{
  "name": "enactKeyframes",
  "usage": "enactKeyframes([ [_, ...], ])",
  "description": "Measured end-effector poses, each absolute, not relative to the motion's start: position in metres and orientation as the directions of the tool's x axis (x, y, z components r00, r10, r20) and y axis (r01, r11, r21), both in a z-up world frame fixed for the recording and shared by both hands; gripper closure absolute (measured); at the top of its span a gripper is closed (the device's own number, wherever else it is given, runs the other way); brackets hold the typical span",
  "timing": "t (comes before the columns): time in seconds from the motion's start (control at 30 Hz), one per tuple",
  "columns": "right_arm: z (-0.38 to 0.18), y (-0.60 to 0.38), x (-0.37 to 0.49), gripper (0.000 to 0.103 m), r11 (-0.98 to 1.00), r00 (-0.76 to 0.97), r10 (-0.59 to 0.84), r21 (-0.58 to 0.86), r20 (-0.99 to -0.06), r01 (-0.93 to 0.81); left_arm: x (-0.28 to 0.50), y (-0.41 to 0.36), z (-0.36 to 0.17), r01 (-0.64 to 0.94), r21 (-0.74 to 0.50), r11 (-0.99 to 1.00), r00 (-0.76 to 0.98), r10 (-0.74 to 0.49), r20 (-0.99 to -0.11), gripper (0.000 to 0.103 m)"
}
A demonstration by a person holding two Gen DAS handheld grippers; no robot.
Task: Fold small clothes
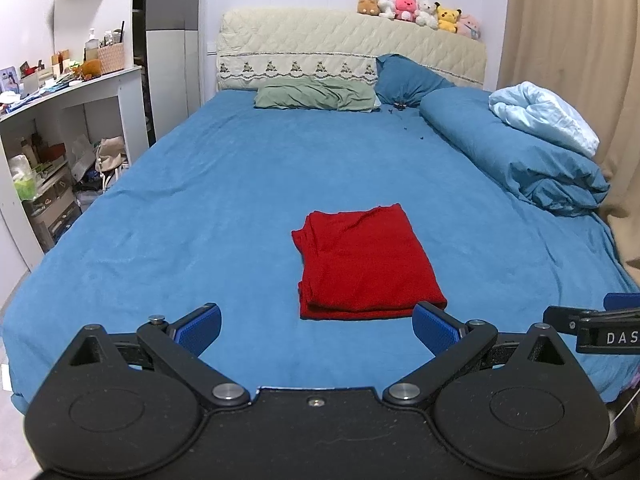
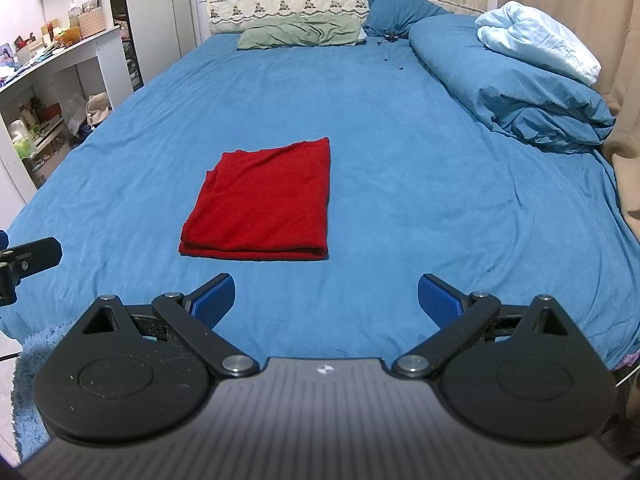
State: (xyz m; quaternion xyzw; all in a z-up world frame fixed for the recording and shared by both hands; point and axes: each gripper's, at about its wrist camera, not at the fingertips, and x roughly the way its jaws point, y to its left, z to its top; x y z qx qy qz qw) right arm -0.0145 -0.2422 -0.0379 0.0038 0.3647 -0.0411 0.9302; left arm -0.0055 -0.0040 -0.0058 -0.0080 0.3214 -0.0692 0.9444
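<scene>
While both the left claw (image 1: 318,330) and right claw (image 2: 326,300) gape wide and empty, the folded red garment (image 2: 262,204) lies flat on the blue bed (image 2: 400,160).

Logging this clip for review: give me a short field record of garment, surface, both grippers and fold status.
garment: red cloth, folded into a flat rectangle
surface: blue bed sheet, cloth lies near the foot end
left gripper: open, empty, short of the cloth
right gripper: open, empty, short of the cloth
fold status: looks done, layered edges visible on the near side
</scene>
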Motion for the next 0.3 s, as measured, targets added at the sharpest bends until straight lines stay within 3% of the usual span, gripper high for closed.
enactKeyframes([
  [0.3, -0.0381, -0.2399, -0.0134, 0.000, 0.997, 0.728, -0.068, -0.020, -0.682, 0.074, -0.0058, -0.0036, -0.0081, 0.117, -0.049, 0.992, 0.791, -0.123, -0.600, 0.000],
])
